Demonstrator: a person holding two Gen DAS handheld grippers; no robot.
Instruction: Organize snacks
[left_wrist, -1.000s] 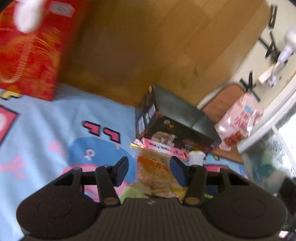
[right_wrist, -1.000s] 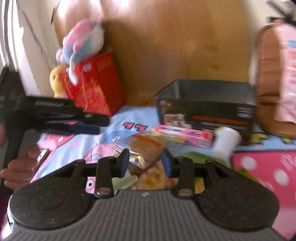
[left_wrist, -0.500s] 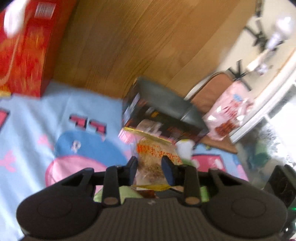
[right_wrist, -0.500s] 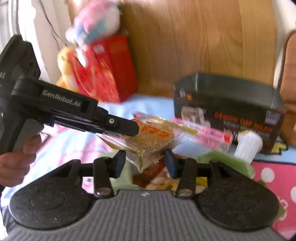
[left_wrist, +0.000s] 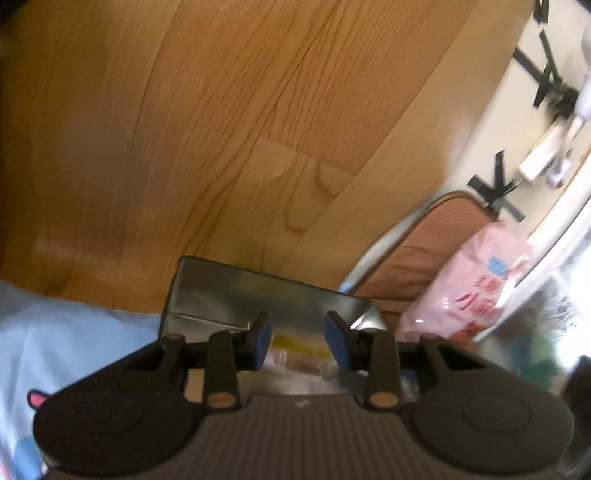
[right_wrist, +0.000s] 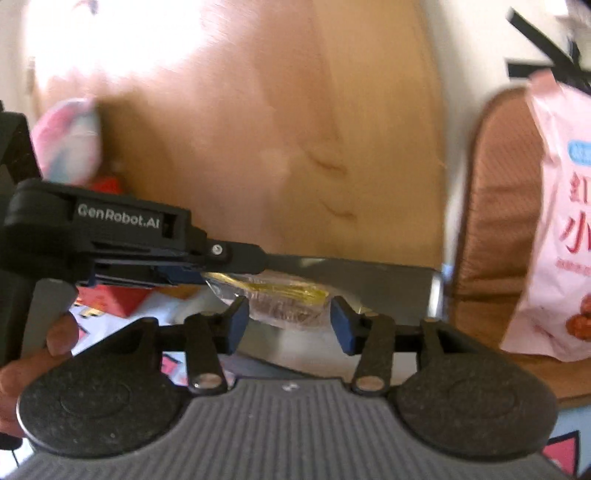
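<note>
A clear snack packet (right_wrist: 284, 301) with a yellow edge hangs over the open dark box (right_wrist: 388, 284). In the right wrist view the left gripper's fingers (right_wrist: 184, 275) hold the packet's left end, above the box. In the left wrist view the left gripper (left_wrist: 297, 343) has its jaws narrowly apart with the packet (left_wrist: 295, 350) between and below them, over the box's silver inside (left_wrist: 236, 299). My right gripper (right_wrist: 288, 326) is open, its jaws either side of the packet without touching it.
A pink snack bag (right_wrist: 561, 236) leans on a brown cushion (right_wrist: 498, 206) at the right; it also shows in the left wrist view (left_wrist: 476, 288). A wooden panel (left_wrist: 221, 129) stands behind the box. A red box (right_wrist: 107, 299) and a plush toy (right_wrist: 66, 144) are at left.
The left gripper has lifted the packet off the snack pile and carried it up over the dark box. The right gripper has followed and stays open.
</note>
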